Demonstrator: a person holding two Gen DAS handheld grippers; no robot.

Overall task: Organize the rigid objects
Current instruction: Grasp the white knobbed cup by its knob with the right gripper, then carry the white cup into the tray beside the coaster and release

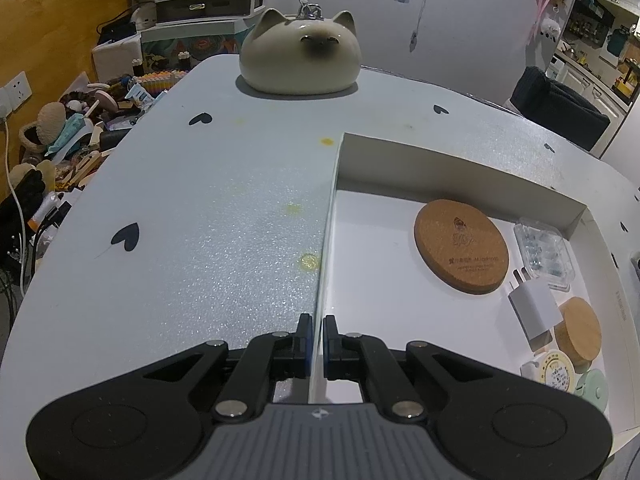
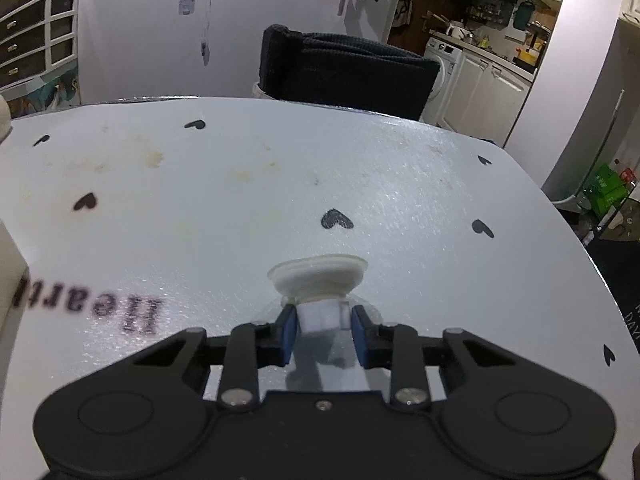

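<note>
The right claw (image 2: 324, 330) sits low in the middle of its view, its blue pads closed part-way onto the square white stem of a small translucent suction-cup piece (image 2: 318, 274), whose round flared disc points away from the camera just above the fingertips. The piece appears lifted clear of the counter (image 2: 400, 184), though the contact underneath is hard to read. To finish this step well, I judge the grip should stay firm on the stem, with the disc kept level while it is carried toward the white box (image 1: 400, 160), and let go only once it is over bare floor in there. The left claw (image 1: 317, 336), bottom centre of its own view, is pinched nearly closed on the thin left wall of that box, steadying it; keeping that hold should stop the box sliding. Inside the box, toward the right of the frame, lie a cork coaster (image 1: 461, 246), a clear blister pack (image 1: 546, 256), a white charger plug (image 1: 534, 312) and a wooden lid (image 1: 580, 328), leaving open floor on its left side. A cat-shaped ceramic (image 1: 301, 58) stands at the counter's far edge, upper centre.
</note>
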